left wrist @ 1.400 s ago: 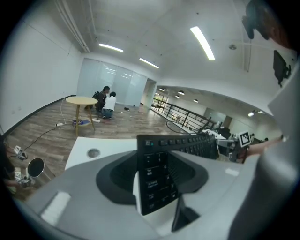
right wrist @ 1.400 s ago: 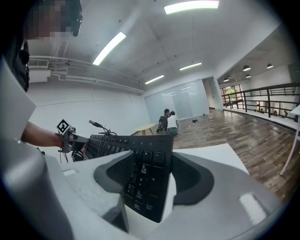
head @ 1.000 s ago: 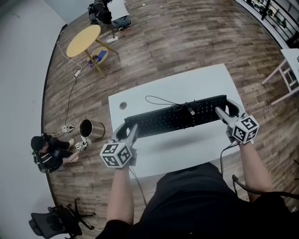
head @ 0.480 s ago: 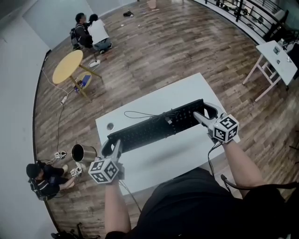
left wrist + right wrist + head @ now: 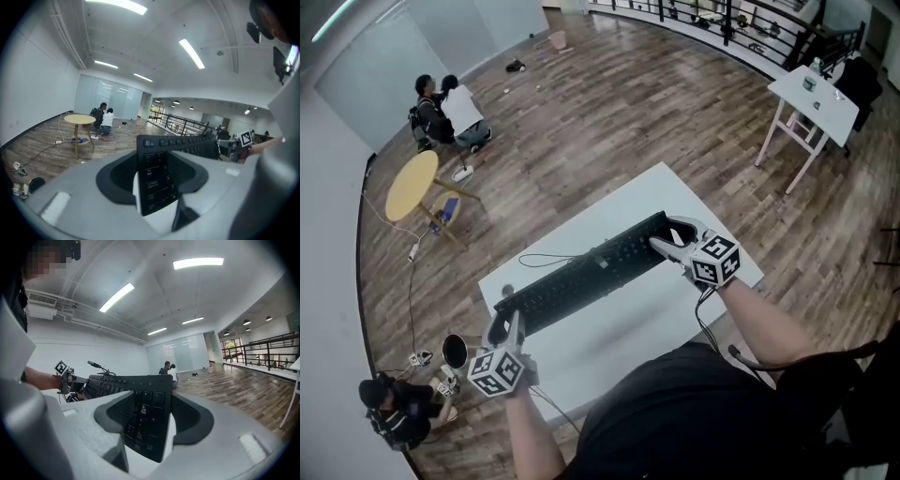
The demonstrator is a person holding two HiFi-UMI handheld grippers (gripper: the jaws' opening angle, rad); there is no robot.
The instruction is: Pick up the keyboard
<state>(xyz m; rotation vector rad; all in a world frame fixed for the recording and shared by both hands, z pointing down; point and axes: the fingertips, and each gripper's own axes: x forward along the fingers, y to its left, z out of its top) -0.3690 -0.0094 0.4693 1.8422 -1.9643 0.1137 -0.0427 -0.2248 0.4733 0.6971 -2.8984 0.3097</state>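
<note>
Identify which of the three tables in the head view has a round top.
The yellow table at far left; the desk under the keyboard and the upper-right table are white rectangles.

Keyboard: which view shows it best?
Head view: the whole keyboard shows, gripped at its ends by the left gripper and right gripper. Each gripper view shows only one end between its jaws, foreshortened.
</note>
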